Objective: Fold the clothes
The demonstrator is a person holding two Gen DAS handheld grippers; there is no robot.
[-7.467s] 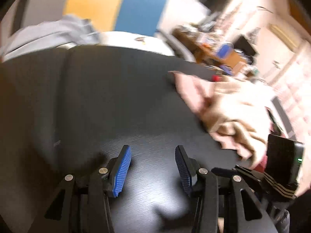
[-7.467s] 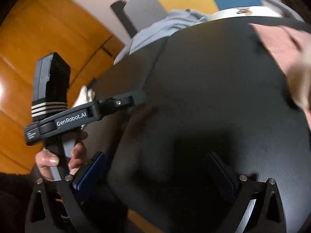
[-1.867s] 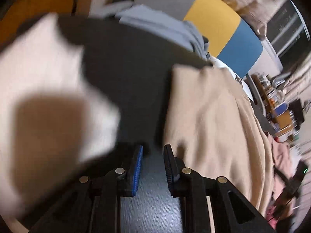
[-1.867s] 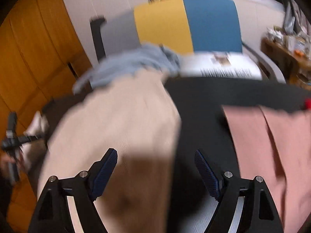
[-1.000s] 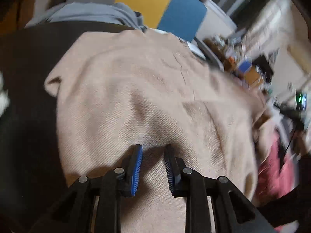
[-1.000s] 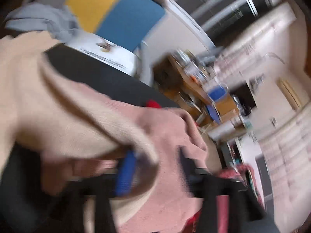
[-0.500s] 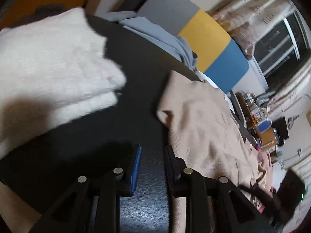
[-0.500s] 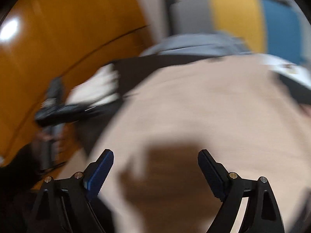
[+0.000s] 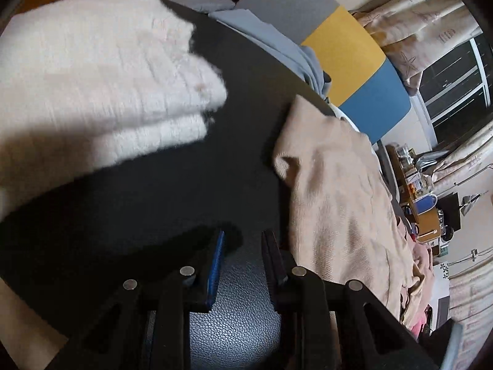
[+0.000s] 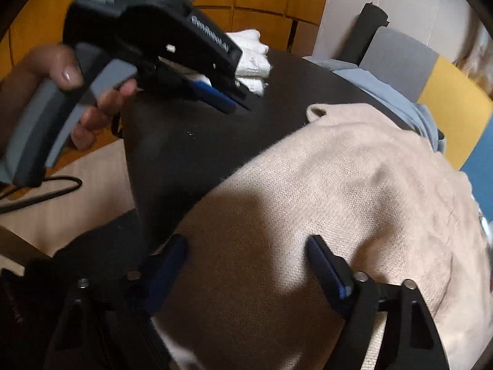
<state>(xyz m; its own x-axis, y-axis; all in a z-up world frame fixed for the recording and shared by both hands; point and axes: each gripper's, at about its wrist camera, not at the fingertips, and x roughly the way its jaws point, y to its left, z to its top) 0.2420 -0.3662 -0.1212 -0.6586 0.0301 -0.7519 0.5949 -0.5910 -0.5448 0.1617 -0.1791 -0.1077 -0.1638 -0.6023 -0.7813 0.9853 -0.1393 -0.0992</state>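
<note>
Since half a second ago, the right gripper (image 10: 246,265) has dropped closer over the beige sweater (image 10: 354,185), its fingers spread wide above the cloth and gripping nothing. That sweater lies spread on the black table (image 9: 172,191), beside a folded white garment (image 9: 92,71) at the table's far corner. Over bare tabletop between them, the left gripper (image 9: 242,246) hangs with fingers nearly together, a narrow gap left, empty.
</note>
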